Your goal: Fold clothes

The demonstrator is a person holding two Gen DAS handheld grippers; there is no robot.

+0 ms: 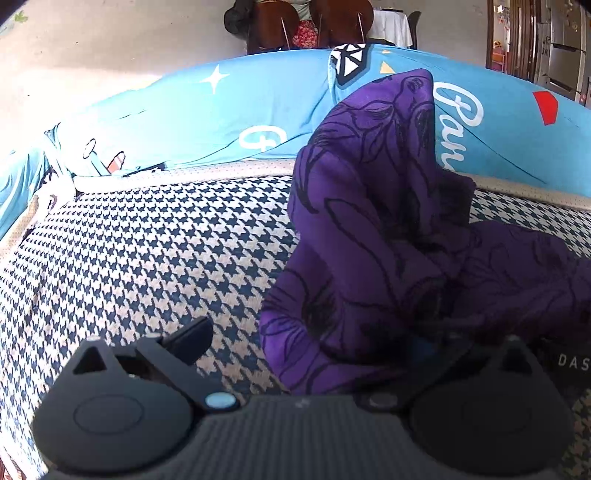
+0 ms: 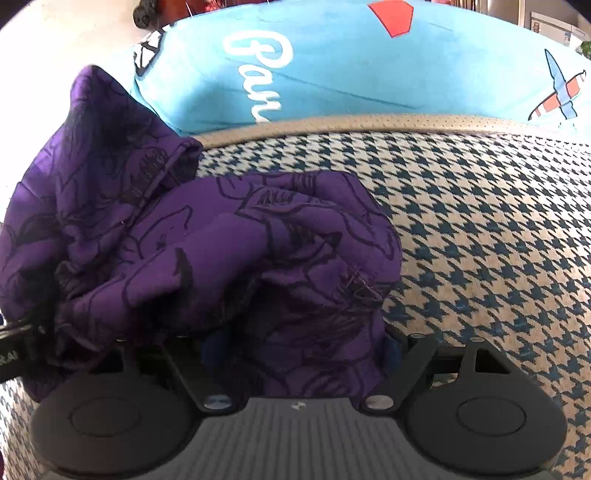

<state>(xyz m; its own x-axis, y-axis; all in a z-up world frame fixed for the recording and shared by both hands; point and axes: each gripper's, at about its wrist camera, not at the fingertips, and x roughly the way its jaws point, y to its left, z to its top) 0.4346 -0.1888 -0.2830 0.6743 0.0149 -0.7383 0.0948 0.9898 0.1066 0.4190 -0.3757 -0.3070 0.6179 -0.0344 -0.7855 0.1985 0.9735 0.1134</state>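
A crumpled purple garment with black flower outlines lies heaped on the houndstooth sofa seat. My left gripper is open. Its left finger shows over bare seat, and the garment's edge hides its right finger. In the right wrist view the same garment is bunched up over my right gripper. Those jaws stand wide, with cloth filling the gap between the two blue pads. I cannot see the pads squeezing the cloth.
A light blue printed cushion cover runs along the sofa back, above a beige piping edge. Bare seat lies to the right of the garment. Dark wooden chairs and a fridge stand far behind.
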